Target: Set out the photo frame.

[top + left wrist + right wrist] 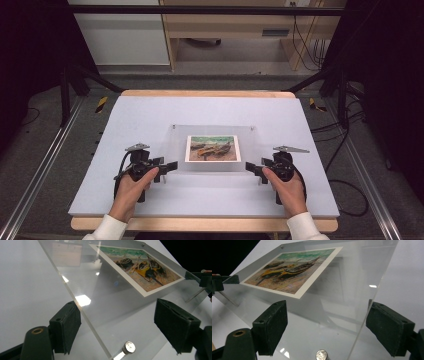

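Note:
A clear acrylic picture frame (212,131) lies flat in the middle of the white table (150,115), with a print of beached boats (212,148) inside it. My left gripper (167,169) is at the frame's near left corner and my right gripper (253,170) is at its near right corner. In the left gripper view the jaws (117,325) stand wide apart with the frame's corner and its silver screw (130,347) between them, not pinched. The right gripper view matches it: open jaws (327,325) straddle the corner and its screw (322,355).
White table surface stretches on all sides of the frame, edged by a wooden rim (200,224). Metal rails (40,165) run along both sides of the table. Cables (345,190) lie on the floor at the right, and a wooden desk (225,30) stands beyond.

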Tool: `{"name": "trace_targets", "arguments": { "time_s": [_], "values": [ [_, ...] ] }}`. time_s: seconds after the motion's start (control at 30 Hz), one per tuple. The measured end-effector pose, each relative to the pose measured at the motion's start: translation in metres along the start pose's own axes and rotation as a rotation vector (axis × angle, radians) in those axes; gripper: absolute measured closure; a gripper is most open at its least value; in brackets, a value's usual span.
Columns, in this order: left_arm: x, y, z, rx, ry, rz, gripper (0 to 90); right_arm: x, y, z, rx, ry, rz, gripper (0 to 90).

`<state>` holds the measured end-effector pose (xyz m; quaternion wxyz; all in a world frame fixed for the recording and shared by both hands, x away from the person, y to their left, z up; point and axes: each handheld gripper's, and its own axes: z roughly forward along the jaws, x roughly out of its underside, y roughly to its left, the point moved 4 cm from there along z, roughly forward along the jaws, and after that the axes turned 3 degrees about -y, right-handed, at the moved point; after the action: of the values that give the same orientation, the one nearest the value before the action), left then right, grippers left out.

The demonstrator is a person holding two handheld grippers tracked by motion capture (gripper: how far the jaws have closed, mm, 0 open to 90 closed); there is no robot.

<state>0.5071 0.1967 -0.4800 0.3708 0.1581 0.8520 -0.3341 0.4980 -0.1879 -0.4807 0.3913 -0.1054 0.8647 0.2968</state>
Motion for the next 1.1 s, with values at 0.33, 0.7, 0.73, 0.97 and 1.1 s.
{"name": "trace_targets", "arguments": {
  "time_s": [0.33, 0.7, 0.73, 0.97, 1.1],
  "values": [
    [-0.005, -0.002, 0.002, -0.021, 0.011, 0.030, 21.4, -0.004, -0.001, 0.000, 0.005, 0.005, -0.031, 18.4],
    [-0.014, -0.003, 0.006, -0.075, -0.054, 0.101, 23.7, -0.019, -0.002, 0.007, 0.056, -0.044, -0.113, 21.4],
    [-0.013, -0.003, 0.005, -0.077, -0.056, 0.109, 23.7, -0.018, -0.001, 0.006, 0.056, -0.044, -0.115, 21.5],
    [-0.008, -0.009, 0.000, -0.093, -0.077, 0.155, 25.4, -0.014, 0.003, -0.001, 0.077, -0.067, -0.162, 23.3],
    [-0.004, -0.013, -0.005, -0.100, -0.078, 0.175, 27.2, -0.009, 0.006, -0.006, 0.083, -0.081, -0.175, 25.8]
  ]
}}
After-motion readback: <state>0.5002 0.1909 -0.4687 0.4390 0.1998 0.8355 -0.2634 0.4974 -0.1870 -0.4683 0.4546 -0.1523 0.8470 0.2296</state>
